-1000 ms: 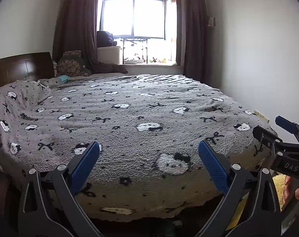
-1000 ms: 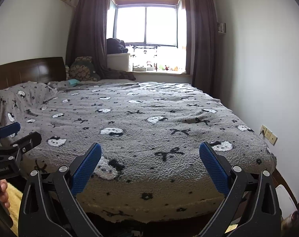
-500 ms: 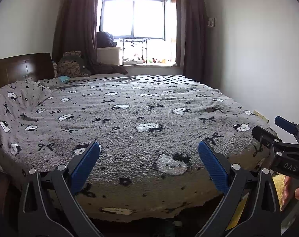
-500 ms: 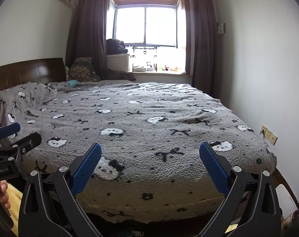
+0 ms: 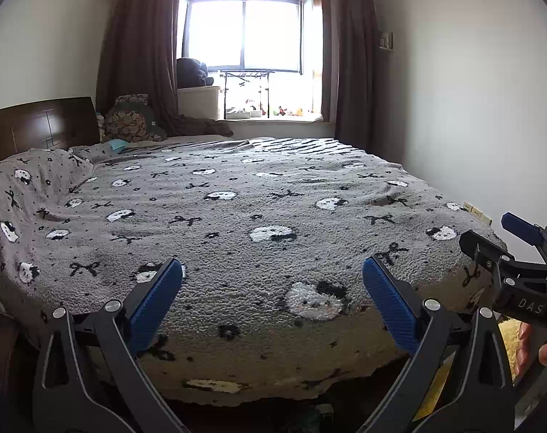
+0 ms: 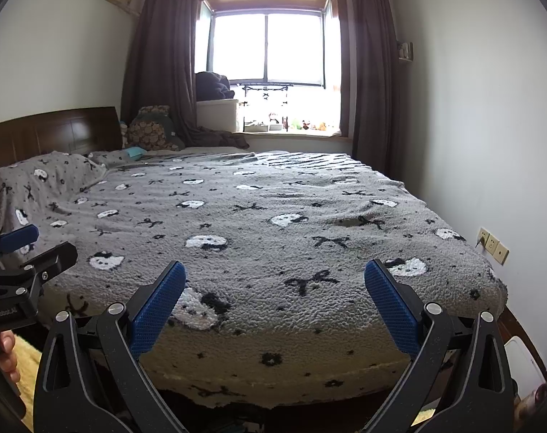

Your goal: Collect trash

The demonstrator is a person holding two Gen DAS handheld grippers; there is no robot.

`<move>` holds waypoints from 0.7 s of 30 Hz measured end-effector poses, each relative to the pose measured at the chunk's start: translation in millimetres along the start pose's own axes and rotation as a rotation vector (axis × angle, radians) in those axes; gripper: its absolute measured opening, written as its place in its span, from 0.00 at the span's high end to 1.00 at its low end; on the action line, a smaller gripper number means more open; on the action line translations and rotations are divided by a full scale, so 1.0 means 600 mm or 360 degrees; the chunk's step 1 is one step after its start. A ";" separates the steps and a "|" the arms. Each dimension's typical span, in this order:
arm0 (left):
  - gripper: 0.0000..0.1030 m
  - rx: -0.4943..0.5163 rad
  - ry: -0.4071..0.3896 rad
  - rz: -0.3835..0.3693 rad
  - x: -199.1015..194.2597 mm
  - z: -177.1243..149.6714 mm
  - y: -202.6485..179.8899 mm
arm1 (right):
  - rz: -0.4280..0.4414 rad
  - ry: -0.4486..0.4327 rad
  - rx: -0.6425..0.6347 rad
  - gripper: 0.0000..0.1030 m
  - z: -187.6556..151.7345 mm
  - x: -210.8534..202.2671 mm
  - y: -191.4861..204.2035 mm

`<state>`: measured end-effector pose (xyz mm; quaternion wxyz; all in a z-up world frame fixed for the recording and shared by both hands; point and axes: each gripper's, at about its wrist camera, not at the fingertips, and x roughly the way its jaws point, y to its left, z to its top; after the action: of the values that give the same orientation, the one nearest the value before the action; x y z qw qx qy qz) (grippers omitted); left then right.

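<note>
Unchanged since a second ago. Two in play: left hand-held gripper (image 5: pixel 272 281) and right hand-held gripper (image 6: pixel 275 283), both spread wide, holding nothing, poised at the near edge of the bed (image 5: pixel 237 209). One grey blanket (image 6: pixel 273 216) across bed. No trash discernible.

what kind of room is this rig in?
A home bedroom: a bed under a grey cat-print blanket, a dark wooden headboard, and a curtained window with small toys on the sill.
</note>
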<state>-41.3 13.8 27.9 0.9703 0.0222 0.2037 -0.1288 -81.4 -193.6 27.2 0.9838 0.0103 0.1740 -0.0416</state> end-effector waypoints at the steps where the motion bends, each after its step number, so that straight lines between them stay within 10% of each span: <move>1: 0.08 0.0000 0.0000 -0.0001 0.000 -0.001 0.000 | 0.0000 0.0000 0.0000 0.03 0.000 0.000 0.001; 21: 0.08 0.0002 0.0000 -0.0004 -0.005 0.003 -0.006 | 0.0001 -0.0001 0.0002 0.03 0.000 -0.001 0.001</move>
<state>-44.1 10.9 30.5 0.9701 0.0226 0.2035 -0.1302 -81.7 -193.1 27.4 0.9839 0.0110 0.1736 -0.0414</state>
